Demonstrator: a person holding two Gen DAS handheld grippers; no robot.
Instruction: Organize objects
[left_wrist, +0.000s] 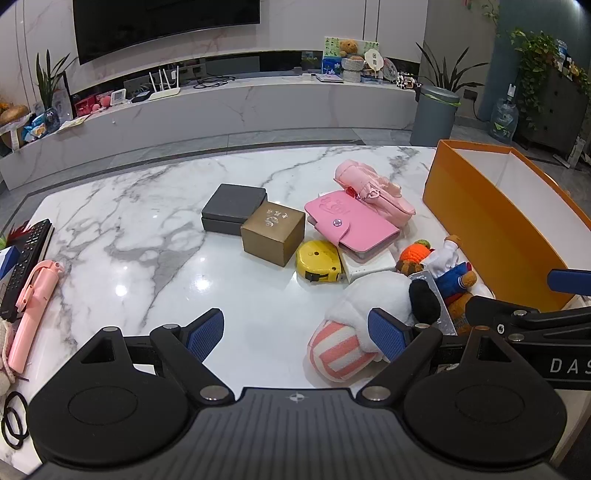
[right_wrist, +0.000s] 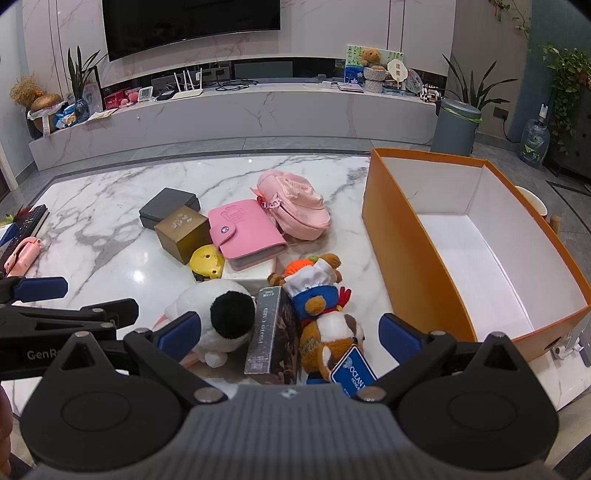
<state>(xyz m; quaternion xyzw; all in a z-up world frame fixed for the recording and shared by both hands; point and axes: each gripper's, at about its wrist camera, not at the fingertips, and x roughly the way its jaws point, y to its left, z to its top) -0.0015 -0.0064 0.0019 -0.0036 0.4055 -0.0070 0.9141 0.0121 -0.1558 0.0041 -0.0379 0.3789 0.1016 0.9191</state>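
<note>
Clutter sits mid-table (left_wrist: 147, 221): grey box (left_wrist: 232, 206) far left, gold box (left_wrist: 273, 232) touching it, yellow tape measure (left_wrist: 319, 260) nearer, pink wallet (left_wrist: 351, 221) leaning on a pink pouch (left_wrist: 373, 190). Nearest lie a white plush (right_wrist: 221, 314), a dark photo box (right_wrist: 271, 332) and a bear (right_wrist: 325, 317). An orange bin (right_wrist: 424, 258) stands right, empty inside. The left gripper (left_wrist: 295, 332) and right gripper (right_wrist: 288, 332) both hang over the near toys, jaws spread wide, gripping nothing.
</note>
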